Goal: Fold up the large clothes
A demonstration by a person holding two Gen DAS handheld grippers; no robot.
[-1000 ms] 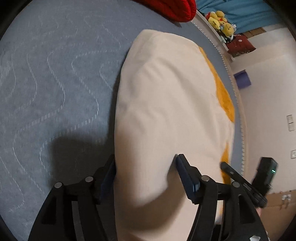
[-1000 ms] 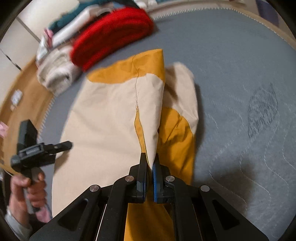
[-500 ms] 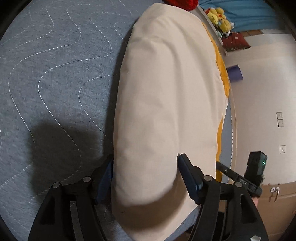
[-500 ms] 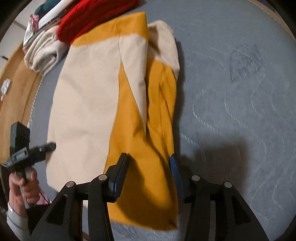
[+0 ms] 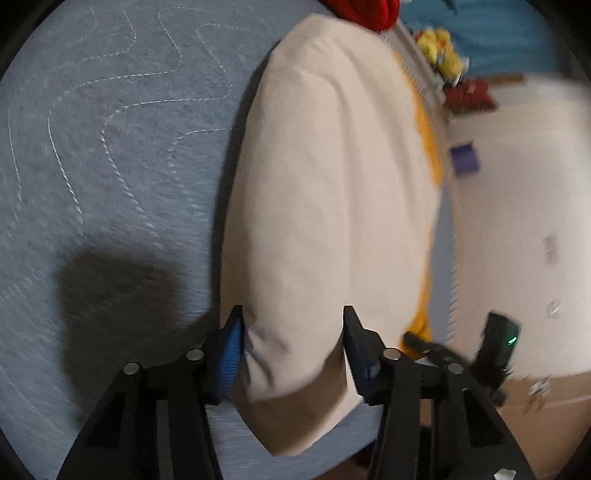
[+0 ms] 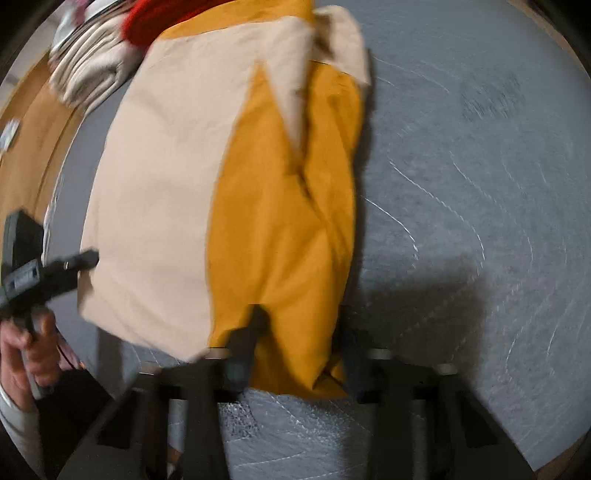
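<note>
A large cream garment [image 5: 325, 184] with orange panels [image 6: 280, 221] lies folded lengthwise on a grey quilted mattress [image 5: 110, 166]. My left gripper [image 5: 293, 332] straddles the garment's near cream end. Its jaws are closing, with the cloth between them and slightly wrinkled at the left pad [image 5: 232, 343]. My right gripper [image 6: 303, 328] is blurred and stands over the near end of the orange part. Its jaws are closing with orange cloth between them, and the fingers still stand well apart. A hand [image 6: 26, 350] holding the left gripper shows at the left edge of the right wrist view.
A red knit piece [image 6: 155, 18] and a pile of folded pale clothes [image 6: 85, 74] lie beyond the garment's far end. Yellow plush toys [image 5: 443, 55] sit past the mattress edge. A wooden floor [image 6: 29, 129] runs along the left, and bare mattress [image 6: 461, 184] stretches to the right.
My right gripper let go of the cream fold, opened, and dropped back to the orange near end. My left gripper's jaws narrowed around the cream end. Both views slid toward the near edge.
</note>
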